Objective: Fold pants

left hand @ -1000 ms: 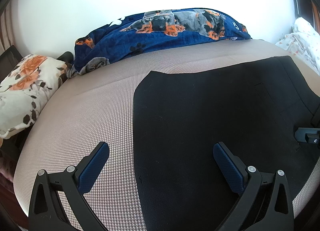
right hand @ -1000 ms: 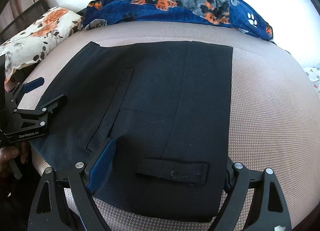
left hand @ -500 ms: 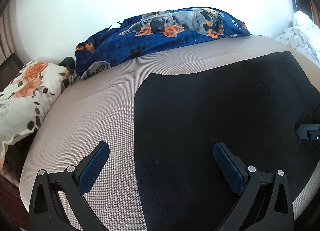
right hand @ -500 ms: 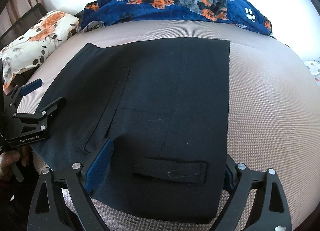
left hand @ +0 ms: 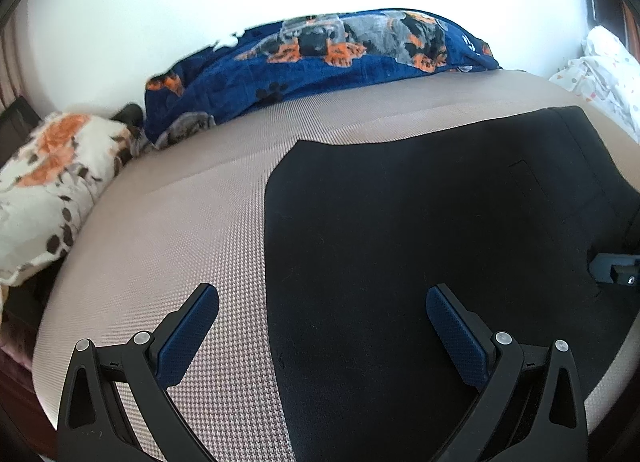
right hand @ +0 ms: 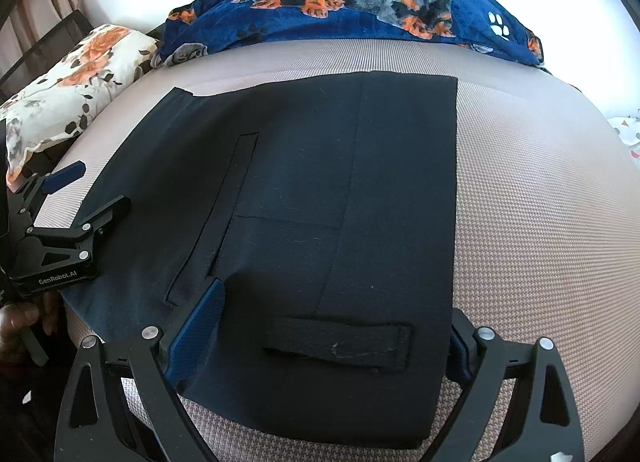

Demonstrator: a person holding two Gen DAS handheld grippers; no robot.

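Right wrist view showed the black pants (right hand: 320,202) already folded into a flat, compact rectangle on the bed (right hand: 540,222), both the right gripper (right hand: 336,326) and left gripper (left hand: 322,326) wide-jawed and empty, so little seemed left.

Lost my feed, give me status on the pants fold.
Both grippers open, left gripper empty, right gripper just widened, astride the waistband. Black pants folded flat on bed. Nothing obstructing.
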